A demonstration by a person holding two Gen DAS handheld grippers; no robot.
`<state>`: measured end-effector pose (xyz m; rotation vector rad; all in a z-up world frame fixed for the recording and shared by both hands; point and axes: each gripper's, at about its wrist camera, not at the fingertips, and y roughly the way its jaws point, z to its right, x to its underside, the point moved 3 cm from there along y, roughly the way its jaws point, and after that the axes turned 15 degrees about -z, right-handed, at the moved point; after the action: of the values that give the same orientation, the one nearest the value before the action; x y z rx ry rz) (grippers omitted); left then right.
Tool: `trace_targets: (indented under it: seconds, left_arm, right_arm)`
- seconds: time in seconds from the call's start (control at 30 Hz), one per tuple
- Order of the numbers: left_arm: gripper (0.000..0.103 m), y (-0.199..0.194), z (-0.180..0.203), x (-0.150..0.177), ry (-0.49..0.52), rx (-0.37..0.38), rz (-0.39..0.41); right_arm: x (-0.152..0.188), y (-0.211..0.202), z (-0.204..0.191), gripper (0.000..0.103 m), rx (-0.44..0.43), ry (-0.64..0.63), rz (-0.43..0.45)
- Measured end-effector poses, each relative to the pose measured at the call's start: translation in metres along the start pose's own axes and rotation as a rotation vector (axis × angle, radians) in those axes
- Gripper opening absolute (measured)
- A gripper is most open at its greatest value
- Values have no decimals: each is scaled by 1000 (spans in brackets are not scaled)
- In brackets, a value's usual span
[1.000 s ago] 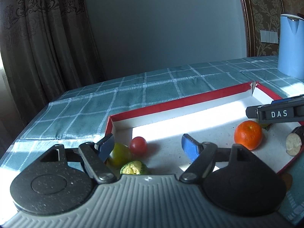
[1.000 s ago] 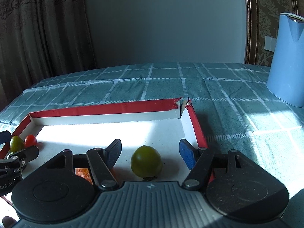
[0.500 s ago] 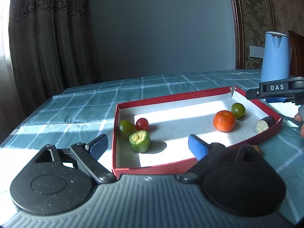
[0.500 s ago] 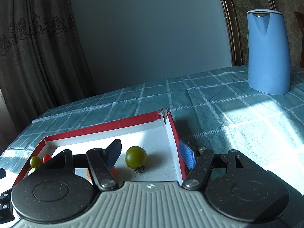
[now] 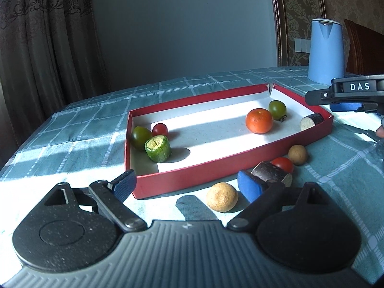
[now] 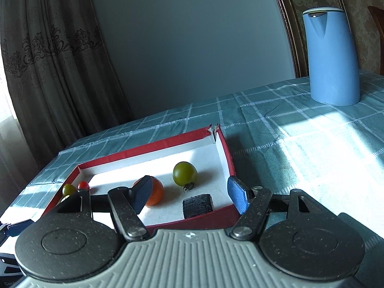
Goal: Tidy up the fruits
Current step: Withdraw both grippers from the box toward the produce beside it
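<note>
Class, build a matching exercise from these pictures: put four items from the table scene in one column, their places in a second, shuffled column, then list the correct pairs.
Items
1. orange
2. cut green zucchini piece
3. blue kettle
4. tan round fruit

Places
A. on the tablecloth, outside the tray, in front of its near wall
B. inside the red tray, right part
C. standing on the table beyond the tray
D. inside the tray, left end, beside a green tomato

Pairs: 1-B, 2-D, 3-C, 4-A
</note>
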<state>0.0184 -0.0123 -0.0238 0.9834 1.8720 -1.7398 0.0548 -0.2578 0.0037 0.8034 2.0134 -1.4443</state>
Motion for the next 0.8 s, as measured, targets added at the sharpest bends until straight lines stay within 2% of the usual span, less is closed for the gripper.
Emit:
trace_targets:
  seconds: [0.13, 0.5, 0.6, 0.7, 0.8]
  left_arm:
    - [92, 7, -1, -1, -3, 9, -37]
    - [89, 5, 4, 3, 40, 0, -32]
    - [77, 12, 13, 3, 92, -16, -72]
    - [64, 12, 20, 3, 128, -18, -68]
    - [61, 13, 18, 3, 123, 1, -70]
  right_arm:
    - [6, -5, -2, 70, -1, -25, 9]
    - [23, -14, -18, 70, 33, -134, 22]
    - [25, -14, -20, 70, 27, -148, 17]
    - [27, -11, -25, 70, 37, -182, -1]
    - [33, -11, -30, 70, 33, -221, -14]
